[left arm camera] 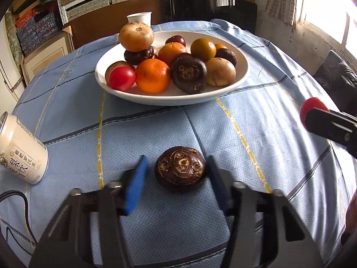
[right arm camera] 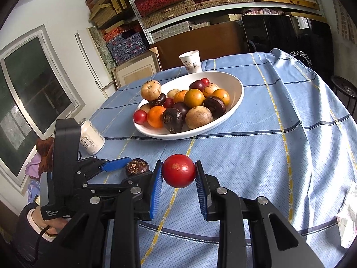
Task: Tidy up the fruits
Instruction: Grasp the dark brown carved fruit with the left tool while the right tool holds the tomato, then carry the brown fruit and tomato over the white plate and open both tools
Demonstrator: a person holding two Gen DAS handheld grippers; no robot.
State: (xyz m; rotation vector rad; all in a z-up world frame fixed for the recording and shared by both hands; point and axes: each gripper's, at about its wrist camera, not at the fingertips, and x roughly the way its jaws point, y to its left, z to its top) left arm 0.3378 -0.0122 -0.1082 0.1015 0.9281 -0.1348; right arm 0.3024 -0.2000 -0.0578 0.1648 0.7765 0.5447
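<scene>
Two grippers in play over the blue checked tablecloth (left arm camera: 256,116). The right gripper (right arm camera: 178,172) angles down toward the cloth, well short of the white bowl (right arm camera: 236,102), and its blue pads are clamped tight on a red fruit (right arm camera: 178,170), held clear of the cloth. The left gripper (left arm camera: 178,169) tips down more steeply, straddling a dark brown fruit (left arm camera: 180,169) that sits on the cloth; the right pad looks to be touching it, the left pad shows a sliver of gap, so no real grip. A can (left arm camera: 21,149) stands off to the left, and the bowl's piled with more fruit.
</scene>
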